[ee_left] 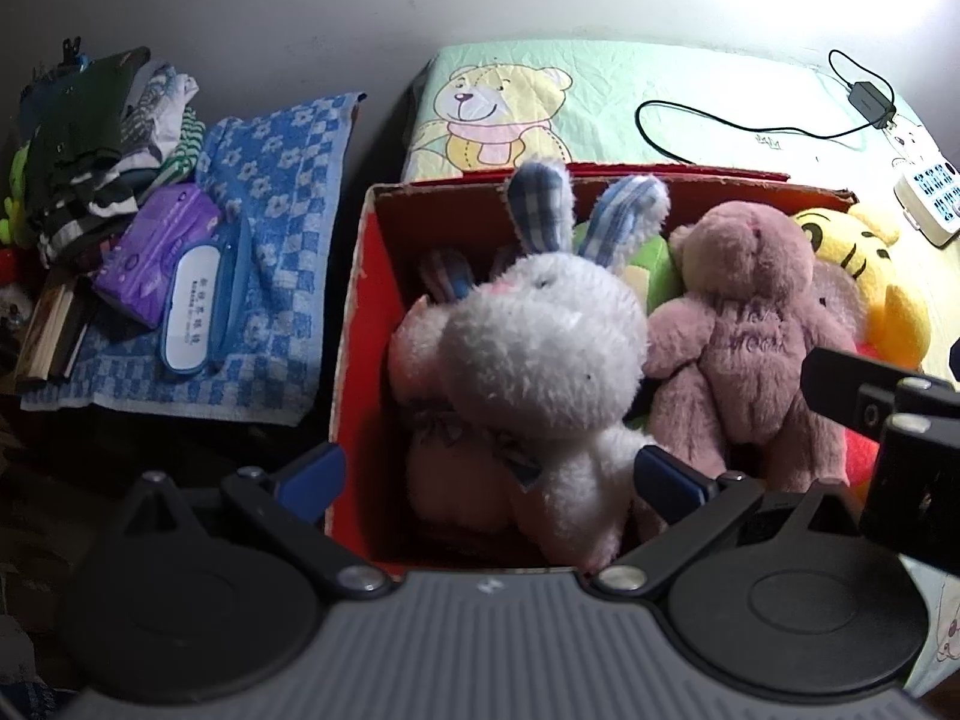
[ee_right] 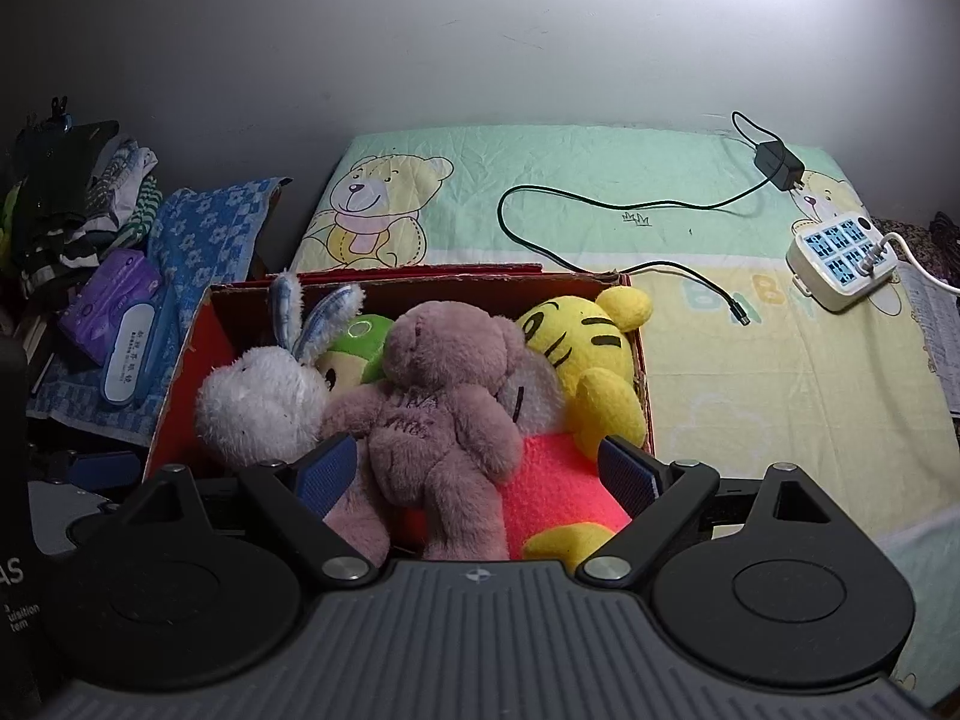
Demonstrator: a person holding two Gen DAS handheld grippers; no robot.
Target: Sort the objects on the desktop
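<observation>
White plush, the rabbit (ee_left: 540, 354) sits straight ahead of my left gripper (ee_left: 489, 474), between its spread jaws but not pinched by them: both blue pads stand clear of the fur on either side. It lies inside the red cardboard box (ee_left: 360, 324), at the left end, body running away from me with the checked ears pointing up toward the far wall of the box. My left side is plainly the nearer one to it. My right gripper (ee_right: 477, 471) is also released, its jaws wide around the mauve teddy bear (ee_right: 444, 408), which lies just beside the rabbit and against the yellow tiger toy (ee_right: 585, 360) (a green toy peeks out behind them). I judge the sorting of toys nearly done; the charger cable (ee_right: 600, 204) remains out on the bed.
</observation>
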